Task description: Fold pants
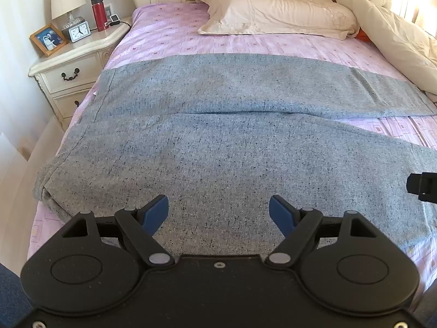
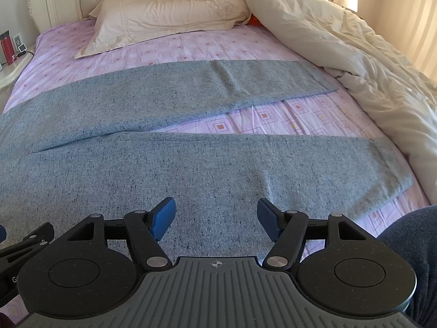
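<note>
- Nearest to me in both wrist views are my own tools: the left gripper (image 1: 218, 213) and the right gripper (image 2: 215, 216), each with its jaws spread wide and pinching nothing.
- Both hover just above the near edge of the pants (image 1: 218, 142), the left toward the waist end, the right further along the near leg (image 2: 245, 164).
- Grey speckled fabric lies flat across the bed (image 1: 169, 41), on the pink patterned sheet, waistband hanging slightly over the bed's left edge.
- Its two legs run to the right and split apart into a V, so a wedge of sheet shows between the near leg and the far leg (image 2: 191, 87).
- Laid out this way, the garment looks ready for a first fold, and I judge no fold has been made yet.
- I hold both tools apart along the near hem, probably so that I can pinch that edge at two points and carry the near leg over onto the far one.
- Jaws stay off the cloth for now; whether the blue pads brush it, I cannot tell.
- Pillow (image 2: 164, 19) and the bunched cream duvet (image 2: 355, 54) sit near the far leg's cuff; the duvet may crowd that end as I fold.
</note>
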A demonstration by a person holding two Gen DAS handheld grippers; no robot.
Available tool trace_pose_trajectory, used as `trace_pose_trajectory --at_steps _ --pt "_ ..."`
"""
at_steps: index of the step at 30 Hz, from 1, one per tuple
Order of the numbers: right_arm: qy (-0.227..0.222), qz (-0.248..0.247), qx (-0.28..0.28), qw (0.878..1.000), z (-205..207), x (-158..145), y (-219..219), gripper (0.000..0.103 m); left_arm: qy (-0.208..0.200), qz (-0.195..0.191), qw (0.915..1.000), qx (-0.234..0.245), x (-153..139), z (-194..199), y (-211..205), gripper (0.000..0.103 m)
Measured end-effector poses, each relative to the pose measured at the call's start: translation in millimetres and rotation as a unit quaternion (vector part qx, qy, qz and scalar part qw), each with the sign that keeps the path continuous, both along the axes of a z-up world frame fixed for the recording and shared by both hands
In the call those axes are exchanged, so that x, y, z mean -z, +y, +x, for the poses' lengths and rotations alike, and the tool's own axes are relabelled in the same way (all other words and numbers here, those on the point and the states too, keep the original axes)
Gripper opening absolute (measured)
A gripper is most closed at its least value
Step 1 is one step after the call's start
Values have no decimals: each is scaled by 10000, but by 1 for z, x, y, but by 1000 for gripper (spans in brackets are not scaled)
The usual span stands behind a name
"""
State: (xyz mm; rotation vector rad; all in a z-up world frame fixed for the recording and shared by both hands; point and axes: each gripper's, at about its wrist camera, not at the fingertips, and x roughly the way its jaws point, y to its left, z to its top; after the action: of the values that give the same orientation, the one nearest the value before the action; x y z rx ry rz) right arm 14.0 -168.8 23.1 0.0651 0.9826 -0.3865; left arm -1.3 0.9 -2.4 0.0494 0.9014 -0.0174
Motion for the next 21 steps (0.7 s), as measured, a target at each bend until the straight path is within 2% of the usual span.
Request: trace_pose_trajectory --at_steps 21 --pt "2 -9 -9 10000 1 0 1 65 16 41 10000 4 0 1 -2 81"
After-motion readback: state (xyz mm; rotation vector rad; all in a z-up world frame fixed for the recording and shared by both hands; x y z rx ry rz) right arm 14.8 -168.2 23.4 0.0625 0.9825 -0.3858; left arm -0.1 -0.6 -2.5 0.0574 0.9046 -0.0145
